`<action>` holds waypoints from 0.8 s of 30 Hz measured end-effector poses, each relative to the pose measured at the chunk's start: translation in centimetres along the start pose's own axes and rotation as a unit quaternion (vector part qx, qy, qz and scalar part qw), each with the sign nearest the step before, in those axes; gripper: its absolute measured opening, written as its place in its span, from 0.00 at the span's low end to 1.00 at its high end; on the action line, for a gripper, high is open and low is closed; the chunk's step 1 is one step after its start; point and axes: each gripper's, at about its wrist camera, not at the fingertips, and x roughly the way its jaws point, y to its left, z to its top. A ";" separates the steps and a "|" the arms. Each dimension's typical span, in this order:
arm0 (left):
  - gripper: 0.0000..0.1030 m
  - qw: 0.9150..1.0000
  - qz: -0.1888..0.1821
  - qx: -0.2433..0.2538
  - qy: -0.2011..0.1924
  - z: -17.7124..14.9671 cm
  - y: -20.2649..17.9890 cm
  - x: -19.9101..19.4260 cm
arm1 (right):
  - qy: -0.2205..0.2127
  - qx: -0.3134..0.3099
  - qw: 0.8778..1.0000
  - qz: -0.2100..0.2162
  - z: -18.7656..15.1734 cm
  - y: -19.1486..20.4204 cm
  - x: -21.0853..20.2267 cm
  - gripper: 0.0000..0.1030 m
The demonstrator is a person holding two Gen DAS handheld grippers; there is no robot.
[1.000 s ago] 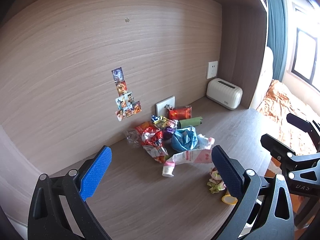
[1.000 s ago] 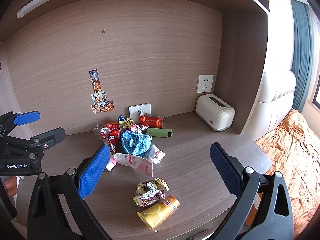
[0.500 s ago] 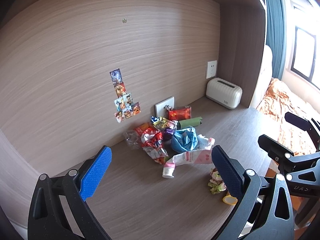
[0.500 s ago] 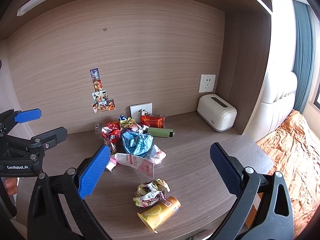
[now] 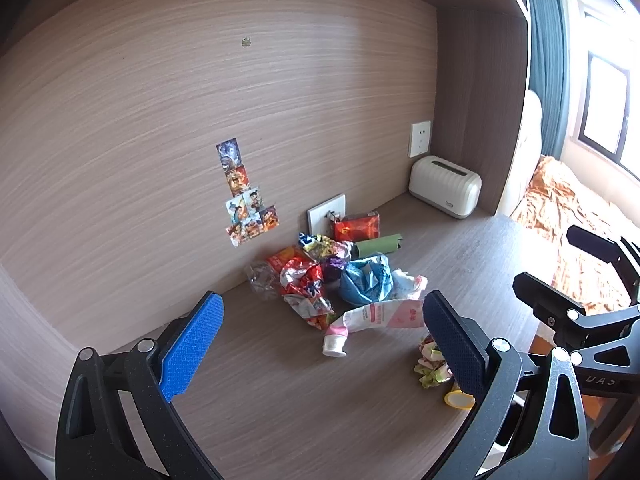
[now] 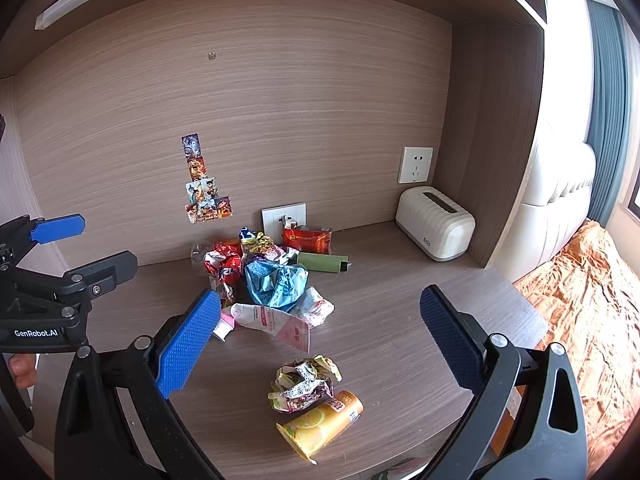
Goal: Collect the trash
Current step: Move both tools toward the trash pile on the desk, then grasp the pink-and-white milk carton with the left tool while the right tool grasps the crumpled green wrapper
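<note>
1. Fingers of the left gripper [image 5: 322, 332] are spread wide and hold nothing; they hang above the bench [image 5: 280, 400], well short of the litter.
2. Fingers of the right gripper [image 6: 320, 330] are likewise spread and empty, raised above the bench's near edge.
3. Trash lies in two groups: a heap of wrappers [image 6: 256, 268] near the back wall by the lower socket [image 6: 284, 218], and, apart from it toward the near edge, a crumpled wrapper [image 6: 304, 382] touching a yellow cup [image 6: 320, 426] lying on its side.
4. No bin or bag is visible in either view.
5. Judged step: approach, with nothing yet picked up.
6. Judged next move: lower the right gripper over the crumpled wrapper, the closest piece, straddle it and close gently, since it looks light and springy.
</note>
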 end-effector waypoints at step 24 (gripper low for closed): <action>0.95 0.999 -0.029 0.034 0.016 0.2 -0.1 2.3 | 0.028 0.013 1.000 -0.004 -0.2 0.1 1.6 0.97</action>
